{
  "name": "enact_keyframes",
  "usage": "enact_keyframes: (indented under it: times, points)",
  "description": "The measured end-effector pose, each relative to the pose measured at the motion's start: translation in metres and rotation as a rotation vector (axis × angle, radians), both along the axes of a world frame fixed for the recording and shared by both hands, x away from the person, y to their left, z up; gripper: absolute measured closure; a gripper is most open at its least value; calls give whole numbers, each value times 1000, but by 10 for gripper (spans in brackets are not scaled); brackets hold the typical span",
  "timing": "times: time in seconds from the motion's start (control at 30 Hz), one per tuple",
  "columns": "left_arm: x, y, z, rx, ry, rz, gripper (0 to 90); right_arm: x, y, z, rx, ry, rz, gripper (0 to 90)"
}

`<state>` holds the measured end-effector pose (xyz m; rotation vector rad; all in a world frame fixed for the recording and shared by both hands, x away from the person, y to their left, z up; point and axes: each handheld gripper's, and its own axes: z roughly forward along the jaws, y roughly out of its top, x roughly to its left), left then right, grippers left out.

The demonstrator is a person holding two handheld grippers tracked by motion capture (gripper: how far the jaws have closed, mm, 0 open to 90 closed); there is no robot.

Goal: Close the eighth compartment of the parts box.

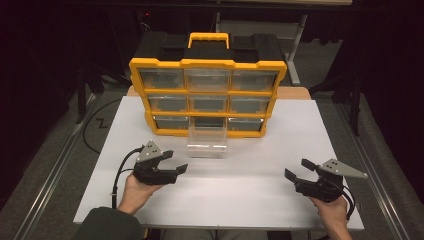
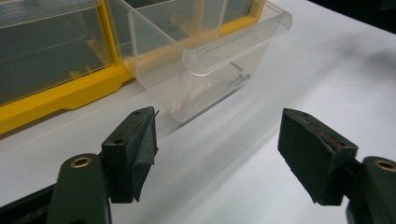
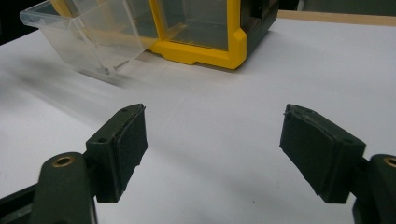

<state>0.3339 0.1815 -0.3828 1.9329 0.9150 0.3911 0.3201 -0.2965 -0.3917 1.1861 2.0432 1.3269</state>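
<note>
On the white table (image 1: 250,195) both claws gape empty; the left gripper view reveals screws (image 2: 239,77) inside the pulled-out drawer (image 2: 205,51)

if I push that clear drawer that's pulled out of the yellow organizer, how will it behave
The clear drawer is probably light and stiff: thin, hard-looking plastic, seemingly holding just a few small screws. It would likely slide easily on the smooth white table.

Bare white table (image 1: 240,195) lies open between the two grippers, while the pulled-out clear drawer (image 1: 207,142) and the yellow organizer (image 1: 207,97) behind it block the far middle.
</note>
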Motion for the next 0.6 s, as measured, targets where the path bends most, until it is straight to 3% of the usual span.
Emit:
enact_keyframes:
  times: [0.6]
  points:
    - [23,-36,-3,158,81,-48,475,-1,0,1,-8,-5,0,250]
